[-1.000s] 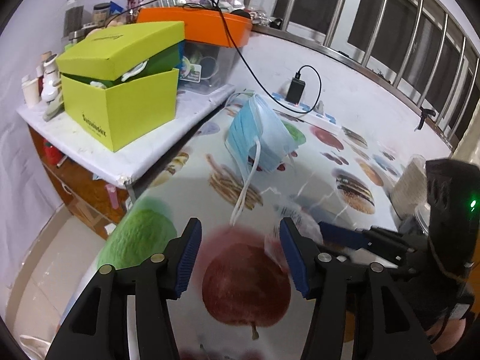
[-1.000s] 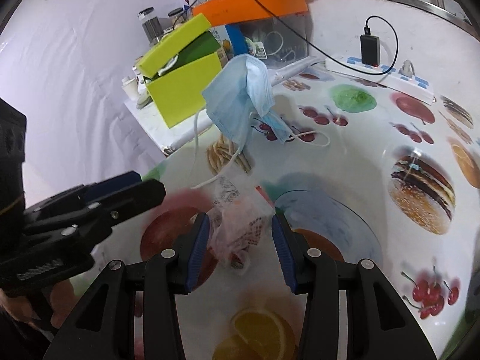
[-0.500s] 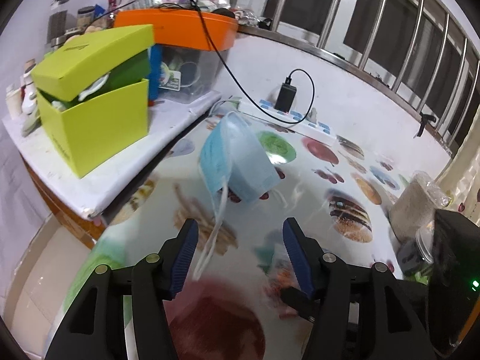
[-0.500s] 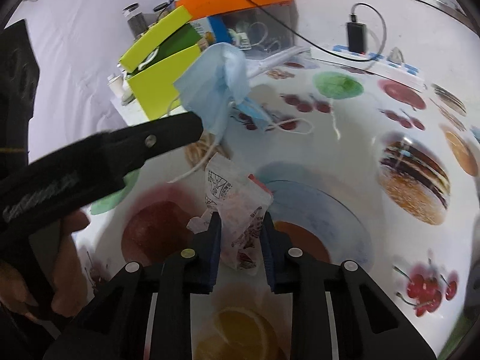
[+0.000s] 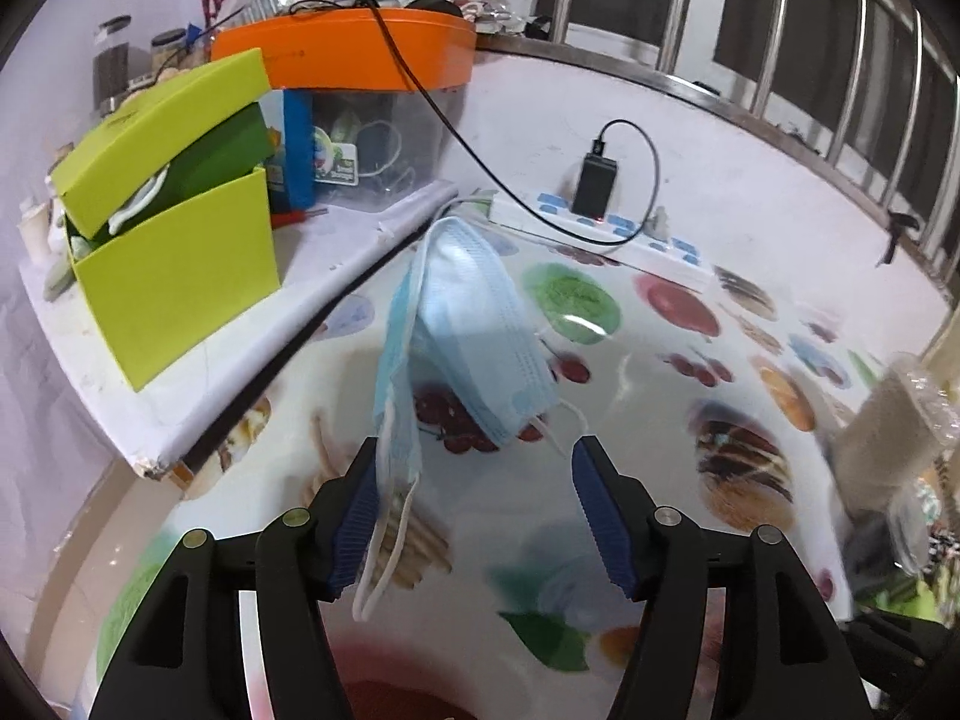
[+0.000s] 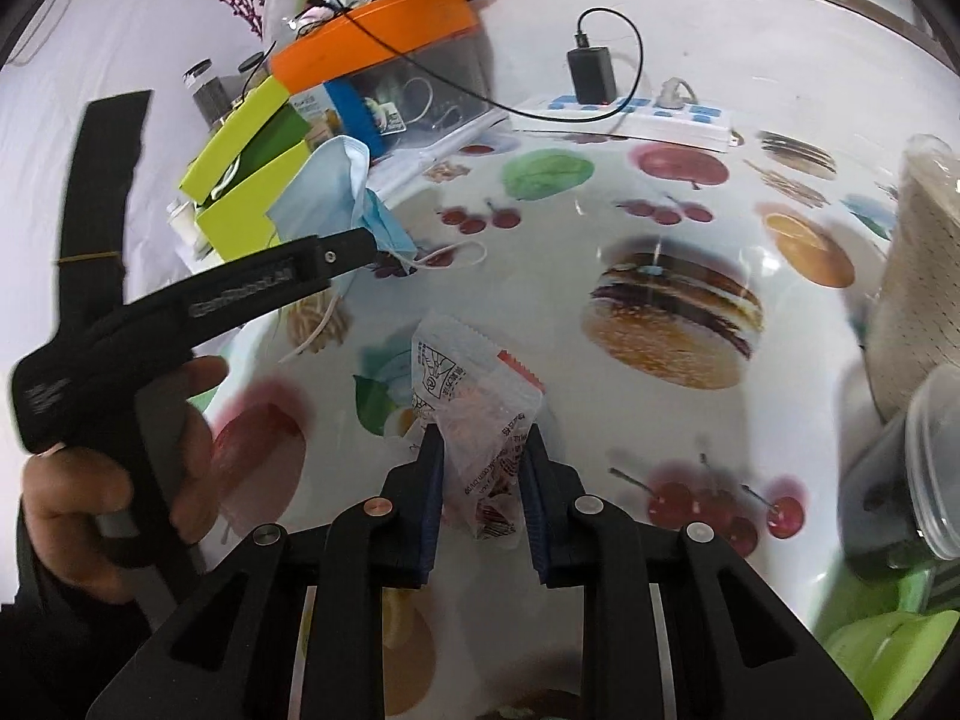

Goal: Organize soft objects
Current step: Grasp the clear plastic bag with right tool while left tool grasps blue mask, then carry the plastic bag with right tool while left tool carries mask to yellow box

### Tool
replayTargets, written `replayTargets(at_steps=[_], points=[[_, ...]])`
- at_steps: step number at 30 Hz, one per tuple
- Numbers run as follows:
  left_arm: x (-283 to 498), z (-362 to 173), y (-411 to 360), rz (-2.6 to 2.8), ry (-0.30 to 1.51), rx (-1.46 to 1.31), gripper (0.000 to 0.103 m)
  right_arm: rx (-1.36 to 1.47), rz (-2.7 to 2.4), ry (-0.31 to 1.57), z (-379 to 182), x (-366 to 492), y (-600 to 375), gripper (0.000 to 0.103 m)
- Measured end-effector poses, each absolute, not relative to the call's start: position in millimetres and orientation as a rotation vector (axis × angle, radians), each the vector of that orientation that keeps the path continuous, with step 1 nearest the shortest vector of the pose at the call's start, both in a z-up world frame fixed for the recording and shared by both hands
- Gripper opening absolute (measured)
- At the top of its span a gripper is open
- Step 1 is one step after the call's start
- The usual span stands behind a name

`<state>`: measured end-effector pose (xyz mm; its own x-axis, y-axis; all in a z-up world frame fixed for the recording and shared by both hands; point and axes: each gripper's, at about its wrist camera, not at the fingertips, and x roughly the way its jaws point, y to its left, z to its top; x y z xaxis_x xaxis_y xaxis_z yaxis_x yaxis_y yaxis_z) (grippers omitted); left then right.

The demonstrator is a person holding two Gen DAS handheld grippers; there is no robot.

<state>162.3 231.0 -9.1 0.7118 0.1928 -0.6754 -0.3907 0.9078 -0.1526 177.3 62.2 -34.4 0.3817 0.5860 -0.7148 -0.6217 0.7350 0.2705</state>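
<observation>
Jaws wide, face mask (image 5: 474,330) just ahead

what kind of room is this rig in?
Most likely a home, a lived-in dining or utility corner. A fruit-and-burger print tablecloth covers the table, a power strip with a charger lies on it, and a cluttered side shelf holds an orange-lidded storage bin. Barred window behind.

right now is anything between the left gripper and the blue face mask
Nothing visible. The left gripper is open with the blue face mask directly ahead; the mask's hanging edge already lies against the left finger, and only patterned table shows beneath.
</observation>
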Motion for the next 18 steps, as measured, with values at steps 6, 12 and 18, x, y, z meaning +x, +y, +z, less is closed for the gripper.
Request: replayTargets(at_steps=[6, 12, 18], points=[[175.7, -16.9, 236.4, 0.409, 0.708, -0.275, 0.063, -0.024, 0.774, 0.895, -34.7, 178.2, 57.1, 0.025], [177.8, -24.2, 248.4, 0.421, 0.706, -0.321, 0.027, -0.008, 0.780, 0.898, -37.1, 179.3, 54.5, 0.025], [177.6, -26.4, 255.6, 0.423, 0.708, -0.347, 0.006, -0.005, 0.788, 0.889, -35.1, 177.4, 53.9, 0.025]])
